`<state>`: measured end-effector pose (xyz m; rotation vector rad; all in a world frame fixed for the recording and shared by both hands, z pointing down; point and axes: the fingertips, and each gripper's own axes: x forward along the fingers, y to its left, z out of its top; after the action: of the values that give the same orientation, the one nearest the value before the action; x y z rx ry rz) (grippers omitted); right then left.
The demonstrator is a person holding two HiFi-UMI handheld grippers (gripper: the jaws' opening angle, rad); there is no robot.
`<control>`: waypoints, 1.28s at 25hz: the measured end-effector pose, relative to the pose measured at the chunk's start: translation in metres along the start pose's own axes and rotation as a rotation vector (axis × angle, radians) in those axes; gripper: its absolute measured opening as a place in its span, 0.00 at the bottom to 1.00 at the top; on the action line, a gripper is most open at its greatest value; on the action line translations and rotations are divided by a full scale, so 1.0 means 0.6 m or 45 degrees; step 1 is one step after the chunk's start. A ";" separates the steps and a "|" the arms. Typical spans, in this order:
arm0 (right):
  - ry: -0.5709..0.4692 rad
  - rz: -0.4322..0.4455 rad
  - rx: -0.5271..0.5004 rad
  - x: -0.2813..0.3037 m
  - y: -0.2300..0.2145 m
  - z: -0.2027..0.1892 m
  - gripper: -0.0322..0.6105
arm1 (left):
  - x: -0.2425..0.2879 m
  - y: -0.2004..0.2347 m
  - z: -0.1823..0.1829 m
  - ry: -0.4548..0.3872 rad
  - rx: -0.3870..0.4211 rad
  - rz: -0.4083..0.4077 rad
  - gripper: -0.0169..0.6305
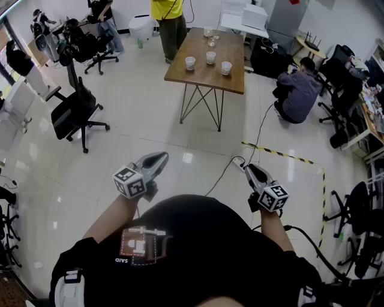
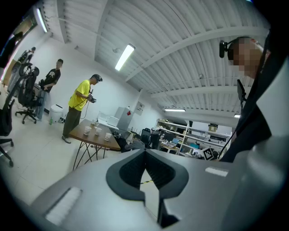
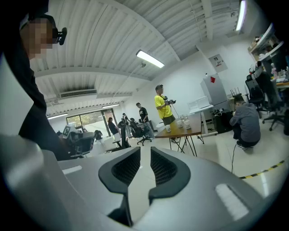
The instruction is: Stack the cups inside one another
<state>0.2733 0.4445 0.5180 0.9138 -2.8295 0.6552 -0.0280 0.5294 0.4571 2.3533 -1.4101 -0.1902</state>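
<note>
Left hand-held gripper (image 1: pixel 162 157) jaws together, right hand-held gripper (image 1: pixel 247 168) jaws apart, empty.

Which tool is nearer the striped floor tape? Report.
Right. The right tool is just left of the striped floor tape; the left tool is much farther left.

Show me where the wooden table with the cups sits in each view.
Head view: table at top centre, across the floor.
Left gripper view: table left of centre, above the jaws.
Right gripper view: table right of centre, above the jaws.
Shared landmark: the person in the yellow shirt standing beside it.
</note>
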 end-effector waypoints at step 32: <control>0.023 -0.144 -0.038 0.461 -0.095 0.187 0.19 | 0.254 0.454 0.205 0.053 0.009 -0.210 0.03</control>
<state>0.0849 0.2065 0.4982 1.0475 -2.7400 0.6026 -0.2152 0.2510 0.4647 2.4648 -1.2000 -0.1808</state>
